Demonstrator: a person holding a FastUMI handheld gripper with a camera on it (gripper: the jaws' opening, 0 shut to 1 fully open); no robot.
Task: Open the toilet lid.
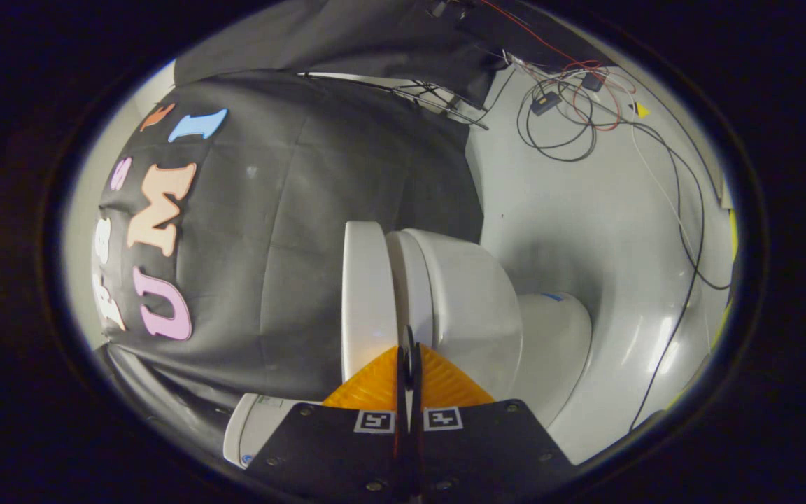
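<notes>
Our tool [408,350] is sitting with its fingers pressed nearly together, tips right at the toilet lid's [368,294] edge; we cannot tell if they are pinching it. We are seeing the lid lying against the bowl [473,301], its long axis running away from the fingers.

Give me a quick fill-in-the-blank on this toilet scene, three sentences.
1. The fingers of the hand-held gripper are pressed ____, with barely a gap.
2. Their tips sit at the seam between the toilet lid and the ____.
3. On the pale floor beyond the toilet lie loose ____.

Missing words: together; seat; cables.
</notes>
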